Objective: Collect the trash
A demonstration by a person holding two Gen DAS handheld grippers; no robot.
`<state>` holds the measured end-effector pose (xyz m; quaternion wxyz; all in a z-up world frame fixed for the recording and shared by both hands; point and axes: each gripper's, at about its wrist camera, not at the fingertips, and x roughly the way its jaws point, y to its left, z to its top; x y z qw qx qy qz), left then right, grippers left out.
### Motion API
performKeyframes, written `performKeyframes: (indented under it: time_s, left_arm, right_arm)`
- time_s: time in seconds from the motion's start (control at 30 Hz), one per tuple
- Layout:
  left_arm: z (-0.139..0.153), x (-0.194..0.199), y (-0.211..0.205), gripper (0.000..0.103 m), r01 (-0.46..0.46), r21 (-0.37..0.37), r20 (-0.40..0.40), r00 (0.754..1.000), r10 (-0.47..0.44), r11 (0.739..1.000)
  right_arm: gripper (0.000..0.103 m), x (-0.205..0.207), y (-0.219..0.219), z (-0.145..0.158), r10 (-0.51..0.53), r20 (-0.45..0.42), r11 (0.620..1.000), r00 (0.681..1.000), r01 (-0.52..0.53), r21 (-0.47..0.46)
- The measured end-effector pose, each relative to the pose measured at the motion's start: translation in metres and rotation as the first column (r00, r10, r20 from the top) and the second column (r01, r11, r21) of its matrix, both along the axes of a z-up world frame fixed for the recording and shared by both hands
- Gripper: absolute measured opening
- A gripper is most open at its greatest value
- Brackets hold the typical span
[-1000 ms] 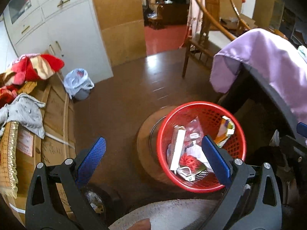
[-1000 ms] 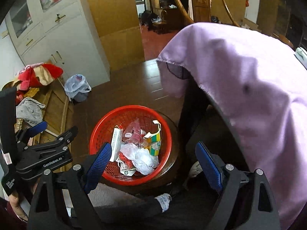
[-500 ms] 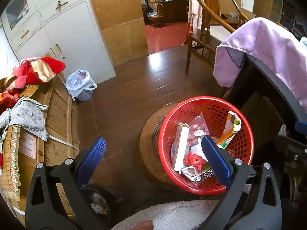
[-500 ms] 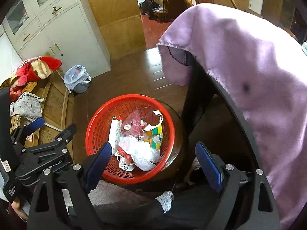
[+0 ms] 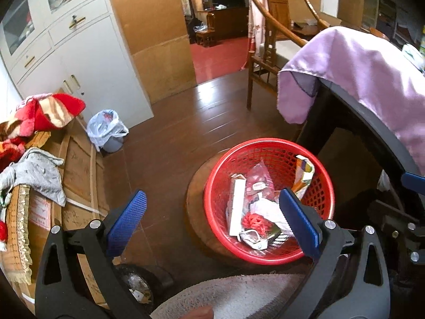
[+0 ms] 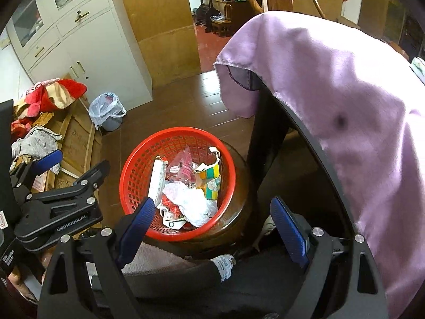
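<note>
I see both grippers, left [image 5: 209,218] & right [image 6: 212,219], spread wide w/ nothing held; trash sits in the red basket [image 6: 138,170] on a wood stool [image 5: 194,199], one bump could tip it

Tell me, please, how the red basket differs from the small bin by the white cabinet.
The red basket is wide, shallow, open mesh; the bin is smaller, solid grey. The basket has no liner; the bin wears a white plastic bag. The basket sits on a round wooden stand; the bin stands on the floor. Both hold rubbish.
</note>
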<state>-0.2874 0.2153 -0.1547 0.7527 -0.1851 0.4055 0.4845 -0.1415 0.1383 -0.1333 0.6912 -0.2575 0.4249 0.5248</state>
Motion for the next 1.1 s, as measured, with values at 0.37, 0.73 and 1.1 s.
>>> performKeyframes:
  time_s: [0.37, 0.73, 1.1]
  left_arm:
    - [-0.0017, 0.0049, -0.0035, 0.096, 0.008, 0.015, -0.038, 0.999, -0.008, 1.000]
    - [-0.0055, 0.0041, -0.0017, 0.096, -0.002, 0.007, -0.040, 0.999, 0.002, 1.000]
    - [-0.0069, 0.0035, -0.0023, 0.096, -0.001, 0.002, -0.042, 0.999, 0.001, 1.000]
  right_arm:
    - [0.087, -0.0022, 0.0005, 0.0001, 0.005, 0.007, 1.000, 1.000, -0.005, -0.004]
    - [0.087, -0.0033, 0.0020, -0.0021, 0.011, 0.008, 1.000, 1.000, -0.011, -0.016]
    - [0.087, -0.0037, 0.0022, -0.0019, 0.010, 0.008, 1.000, 1.000, -0.010, -0.017]
